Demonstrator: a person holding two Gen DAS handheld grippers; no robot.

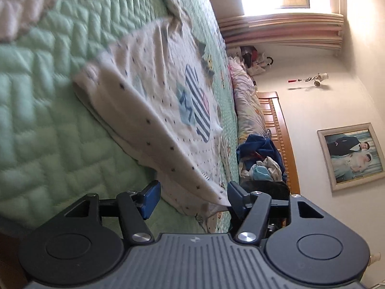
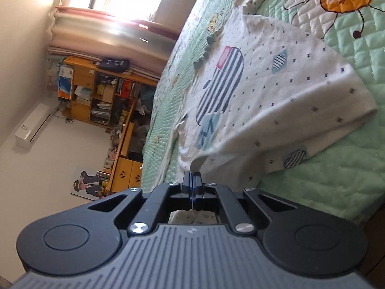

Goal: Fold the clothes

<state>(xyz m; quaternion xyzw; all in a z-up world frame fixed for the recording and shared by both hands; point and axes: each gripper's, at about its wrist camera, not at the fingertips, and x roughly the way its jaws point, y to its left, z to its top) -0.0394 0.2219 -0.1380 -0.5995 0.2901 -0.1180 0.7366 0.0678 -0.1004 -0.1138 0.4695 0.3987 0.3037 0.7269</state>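
Left and right wrist views, folding in progress. My right gripper (image 2: 192, 180) has its jaws pressed together on the near edge of the white patterned garment (image 2: 264, 91); a thin fold of cloth runs between the pads and shows again behind them. My left gripper (image 1: 192, 198) has its jaws apart, with a corner of the same garment (image 1: 154, 96) lying between them and touching the right-hand pad (image 1: 237, 198); no pad presses on it. Ahead of both pairs of jaws the garment lies spread on the green quilted bedspread (image 2: 336, 173), striped print uppermost. On the far side from my right jaws, one edge is already doubled over onto the body. I judge the task as begun but far from done: one fold appears laid, the near edge is held on one side only, and the remaining folds are still to make. A pile of other clothes (image 1: 259, 159) waits beyond my left jaws.
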